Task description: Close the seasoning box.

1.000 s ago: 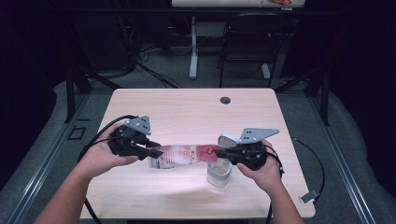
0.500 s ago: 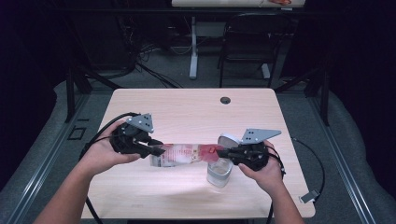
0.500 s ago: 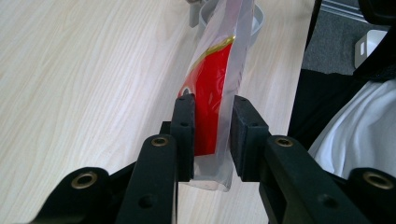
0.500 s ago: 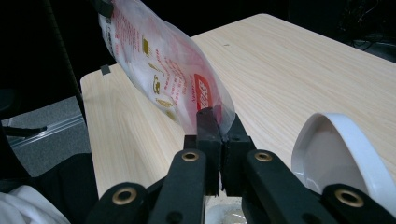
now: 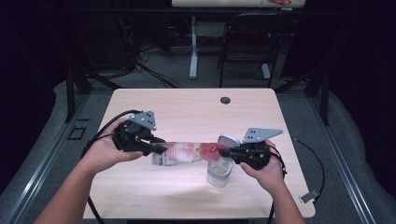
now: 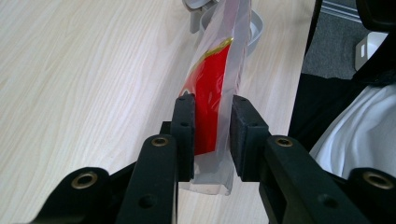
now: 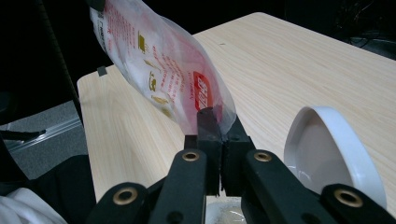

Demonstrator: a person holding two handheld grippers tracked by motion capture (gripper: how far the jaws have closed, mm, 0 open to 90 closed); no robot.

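Observation:
A clear plastic pouch with red print (image 5: 187, 153) is stretched level between both grippers above the light wooden table (image 5: 187, 112). My left gripper (image 5: 159, 149) is shut on its left end; its pads (image 6: 184, 130) press the red part of the pouch (image 6: 210, 93). My right gripper (image 5: 226, 151) is shut on the other end, and its jaws pinch a corner of the pouch (image 7: 163, 60). Just below the right gripper (image 7: 218, 126) stands a clear container (image 5: 219, 171) with its white lid (image 5: 229, 139) tipped open; the lid (image 7: 327, 154) shows at the right.
A dark cable hole (image 5: 225, 100) sits near the table's far edge. Behind the table stand a black chair (image 5: 247, 46) and a white desk leg (image 5: 193, 51). Cables trail from both grippers, and a small white device (image 5: 308, 196) lies on the floor at the right.

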